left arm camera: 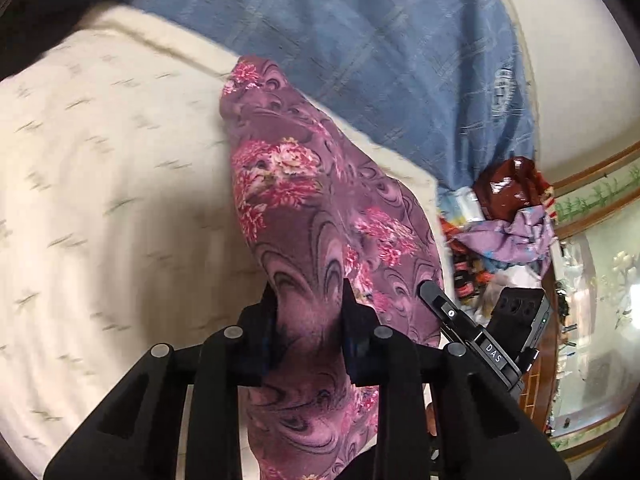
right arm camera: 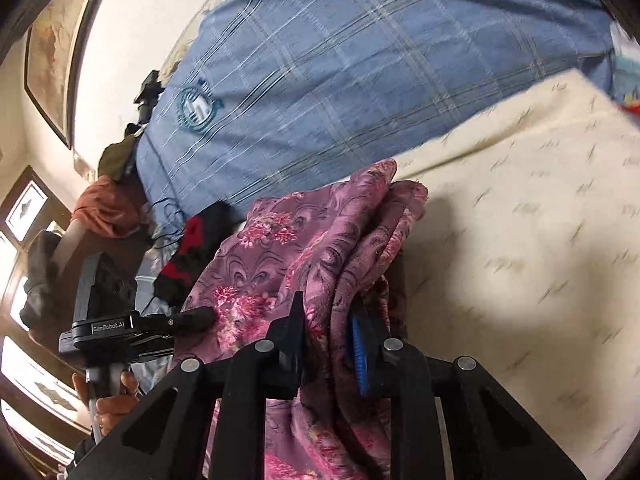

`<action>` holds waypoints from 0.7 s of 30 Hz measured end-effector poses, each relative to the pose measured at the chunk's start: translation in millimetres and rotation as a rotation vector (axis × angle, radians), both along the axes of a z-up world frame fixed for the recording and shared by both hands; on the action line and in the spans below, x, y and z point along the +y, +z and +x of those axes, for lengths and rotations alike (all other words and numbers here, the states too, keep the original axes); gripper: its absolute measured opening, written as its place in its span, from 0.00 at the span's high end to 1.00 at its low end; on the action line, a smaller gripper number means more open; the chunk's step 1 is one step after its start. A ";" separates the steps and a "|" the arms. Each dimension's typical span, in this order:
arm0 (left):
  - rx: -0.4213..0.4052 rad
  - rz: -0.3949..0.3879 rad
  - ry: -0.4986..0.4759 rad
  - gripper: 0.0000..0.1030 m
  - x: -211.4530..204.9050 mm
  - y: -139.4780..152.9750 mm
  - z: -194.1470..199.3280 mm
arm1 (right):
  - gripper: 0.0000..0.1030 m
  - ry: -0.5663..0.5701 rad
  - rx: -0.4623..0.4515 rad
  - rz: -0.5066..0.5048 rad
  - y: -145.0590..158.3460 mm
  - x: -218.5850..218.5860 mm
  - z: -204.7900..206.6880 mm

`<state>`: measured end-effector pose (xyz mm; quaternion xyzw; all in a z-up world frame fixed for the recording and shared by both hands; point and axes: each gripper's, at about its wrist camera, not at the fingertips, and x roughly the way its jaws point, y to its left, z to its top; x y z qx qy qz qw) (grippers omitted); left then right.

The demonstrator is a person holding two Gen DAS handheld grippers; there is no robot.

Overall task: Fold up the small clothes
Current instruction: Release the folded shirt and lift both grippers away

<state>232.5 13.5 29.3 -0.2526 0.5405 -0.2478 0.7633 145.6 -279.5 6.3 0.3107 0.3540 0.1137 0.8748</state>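
A purple garment with pink flowers (left arm camera: 304,200) hangs bunched above the cream bedspread (left arm camera: 100,160), lifted at two spots. My left gripper (left arm camera: 308,300) is shut on a gathered fold of it, and cloth spills out below the fingers. In the right wrist view the same garment (right arm camera: 280,256) is pinched between the black finger and the blue-padded finger of my right gripper (right arm camera: 328,312), which is shut on it. Each gripper shows in the other's view, pressed against the cloth: the right gripper (left arm camera: 430,292) and the left gripper (right arm camera: 200,314). A hand (right arm camera: 116,400) holds the left gripper's handle.
A blue checked quilt (left arm camera: 360,60) lies across the far side of the bed. A heap of mixed clothes (left arm camera: 508,216) sits at the bed's right edge by a wooden cabinet (left arm camera: 548,340). A black and red cloth (right arm camera: 188,248) lies left of the garment. A framed picture (right arm camera: 52,60) hangs on the wall.
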 end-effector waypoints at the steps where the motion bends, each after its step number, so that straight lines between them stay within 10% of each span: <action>1: 0.011 0.021 0.007 0.75 3.5 -7.2 -0.1 | 0.81 -0.003 0.016 -0.001 -8.5 6.4 1.5; 10: 0.070 0.046 0.057 0.51 28.1 -44.1 -1.5 | 0.61 -0.098 0.122 -0.050 -48.4 -0.5 -2.3; 14: -0.019 0.191 0.051 0.33 31.6 -23.3 -34.8 | 0.53 -0.129 0.164 -0.092 -30.7 -3.2 -24.0; 18: -0.143 0.356 0.056 0.26 28.6 -11.3 -81.8 | 0.18 -0.093 0.247 -0.304 -9.4 28.5 -48.3; 21: -0.227 0.460 0.071 0.24 24.1 -13.1 -114.7 | 0.10 -0.066 0.258 -0.442 -0.4 61.5 -78.7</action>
